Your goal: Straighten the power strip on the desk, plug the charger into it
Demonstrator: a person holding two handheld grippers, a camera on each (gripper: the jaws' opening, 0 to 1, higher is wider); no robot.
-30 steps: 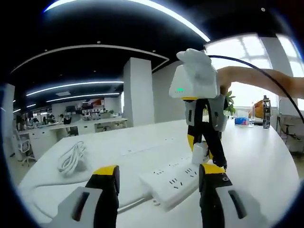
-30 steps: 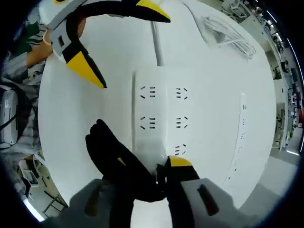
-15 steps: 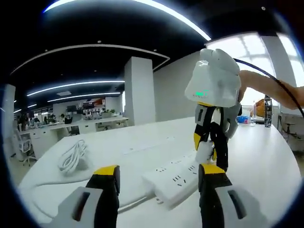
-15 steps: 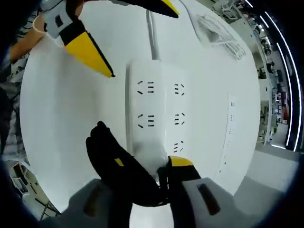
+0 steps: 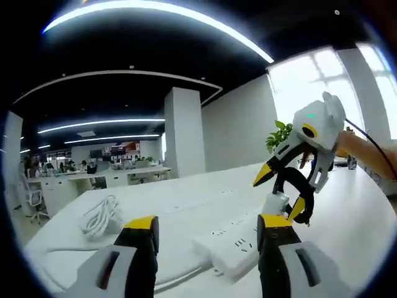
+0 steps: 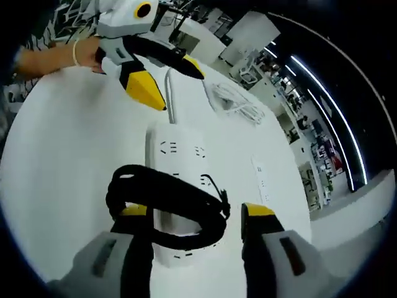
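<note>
The right tongs (image 6: 195, 214) had let go of the charger (image 5: 275, 202) and lifted, jaws now apart above the strip (image 6: 177, 186) on the desk (image 6: 68, 167). The charger stood plugged in at the strip's far end. The left tongs (image 5: 201, 226) stayed open, empty, near the strip.

dim room w/ bright ceiling strip lights (image 5: 155, 9), window (image 5: 322, 74) glare, desk (image 6: 56, 161) washed out, edges bent

glossy white plastic power strip (image 6: 180, 205), smooth desk (image 6: 68, 167)
</note>
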